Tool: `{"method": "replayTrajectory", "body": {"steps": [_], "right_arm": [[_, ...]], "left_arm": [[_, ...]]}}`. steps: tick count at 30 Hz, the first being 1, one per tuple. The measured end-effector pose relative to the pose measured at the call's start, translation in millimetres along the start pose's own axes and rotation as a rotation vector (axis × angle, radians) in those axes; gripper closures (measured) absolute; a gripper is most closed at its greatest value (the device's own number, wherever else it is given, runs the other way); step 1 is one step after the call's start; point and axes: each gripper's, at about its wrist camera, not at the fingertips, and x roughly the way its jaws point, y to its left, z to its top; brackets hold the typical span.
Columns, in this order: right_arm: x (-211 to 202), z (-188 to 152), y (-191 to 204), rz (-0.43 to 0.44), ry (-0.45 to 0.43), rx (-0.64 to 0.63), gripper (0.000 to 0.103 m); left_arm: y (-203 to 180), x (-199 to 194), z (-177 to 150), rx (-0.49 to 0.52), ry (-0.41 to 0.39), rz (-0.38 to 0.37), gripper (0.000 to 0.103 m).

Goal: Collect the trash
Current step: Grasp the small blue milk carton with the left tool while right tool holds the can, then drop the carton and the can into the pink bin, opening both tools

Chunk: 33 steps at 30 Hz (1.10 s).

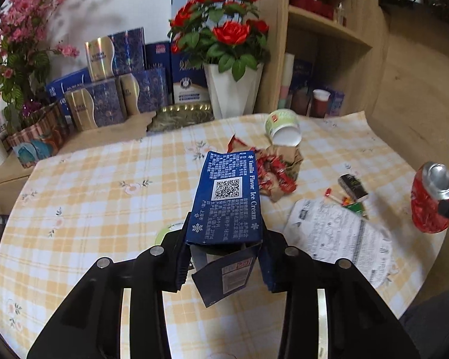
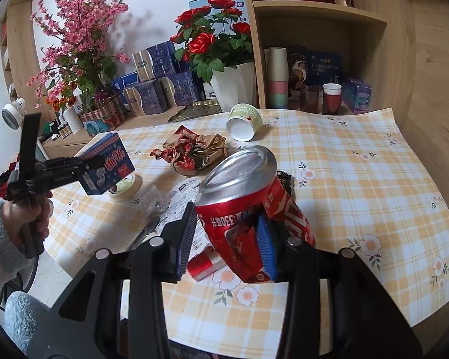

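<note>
Holding a blue ice cream carton (image 1: 227, 197) above the checked tablecloth (image 1: 104, 197), the left gripper (image 1: 223, 257) has both pads clamped on the carton's sides. Right gripper (image 2: 227, 239): clenched on a dented red soda can (image 2: 242, 197), lifted off the cloth. Remaining on the table: crumpled wrappers (image 2: 194, 152), tipped yogurt cup (image 2: 244, 121), printed paper sheet (image 1: 338, 233).

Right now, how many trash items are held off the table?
2: the blue cardboard ice cream box in the left claw, and the crushed red soda can in the right claw.
</note>
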Motion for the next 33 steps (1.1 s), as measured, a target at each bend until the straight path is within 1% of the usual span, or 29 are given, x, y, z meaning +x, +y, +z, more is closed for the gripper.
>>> {"method": "replayTrajectory", "body": {"steps": [4,10,17,23,27,30,33], "right_arm": [[-10.7,-5.7,4.0,0.002,-0.001,-0.005,0.062],[-27.4,-17.2,13.9,0.012,-0.003,-0.009,0.062],[-48.0,-31.4,28.2,0.026,-0.007,-0.026,0.062],[-63.1,-45.1,41.3,0.034,-0.002,-0.051,0.062],[-73.6,-54.3,48.6,0.038,0.002,-0.069,0.062],[-83.5,-61.8,51.1,0.047,-0.005,-0.054,0.062],[-89.8,-69.2,52.2,0.052,-0.005,-0.045,0.062]], "left_arm": [[-9.0,-26.7,-0.7,0.007,-0.031,-0.023,0.066],[-28.5,-70.2,-16.1,0.028,-0.069,-0.058,0.066],[-52.5,-117.3,-48.0,0.029,-0.089,-0.112,0.066],[-73.4,-143.7,-81.4,0.043,-0.096,-0.149,0.066],[-81.4,-152.2,-108.5,0.017,-0.075,-0.171,0.066],[-86.0,-155.5,-132.9,-0.013,-0.04,-0.198,0.066],[-90.8,-154.1,-152.5,-0.005,-0.003,-0.221,0.066]]}}
